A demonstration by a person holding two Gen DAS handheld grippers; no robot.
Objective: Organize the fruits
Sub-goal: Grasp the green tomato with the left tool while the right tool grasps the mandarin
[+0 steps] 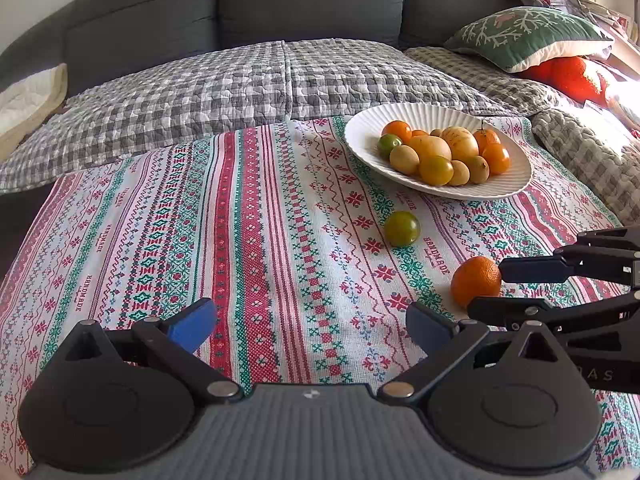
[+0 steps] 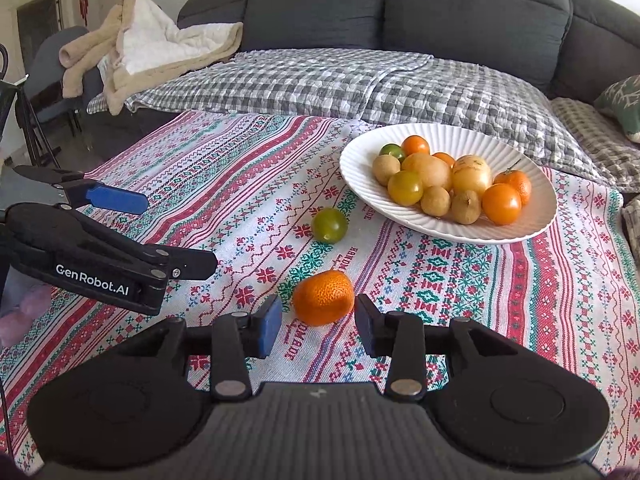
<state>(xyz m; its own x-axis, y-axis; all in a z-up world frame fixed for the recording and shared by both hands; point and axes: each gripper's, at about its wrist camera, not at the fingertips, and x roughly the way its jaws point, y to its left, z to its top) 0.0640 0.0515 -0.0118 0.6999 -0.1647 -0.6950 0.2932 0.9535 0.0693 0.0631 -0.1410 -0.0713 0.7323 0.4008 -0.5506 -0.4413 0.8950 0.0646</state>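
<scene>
A: Where does the loose orange (image 2: 324,298) sit?

B: On the patterned cloth (image 2: 224,184) over the bench, between the two pads of the right tongs (image 2: 319,322). The pads stand on either side of it with a sliver of cloth showing at each flank, so they are parted just wider than the fruit and do not press on it. From the left wrist view the same orange (image 1: 476,281) lies between the two black fingers (image 1: 532,270) of those tongs, which reach in from the right edge.

A: Any other fruit off the plate?

B: One green tomato (image 2: 329,225), alone on the cloth between the orange and the white ribbed plate (image 2: 532,216). It touches neither.

A: And the plate?

B: It sits toward the far right of the cloth and holds a heap: small orange tomatoes, a yellow one, a green one, several tan round fruits, two larger pale yellow fruits and an orange with a stem.

A: The left tongs (image 1: 311,326)?

B: Spread wide, nothing between the blue pads, only cloth beneath. In the right wrist view they (image 2: 180,236) come in from the left edge, well apart from both loose fruits.

A: What lies beyond?

B: A grey sofa (image 2: 440,4) with a grey checked quilt (image 2: 320,80) on its seat, a beige blanket (image 2: 152,48) heaped at its left end, and a green cushion (image 1: 528,36) with a white pattern to the right.
</scene>
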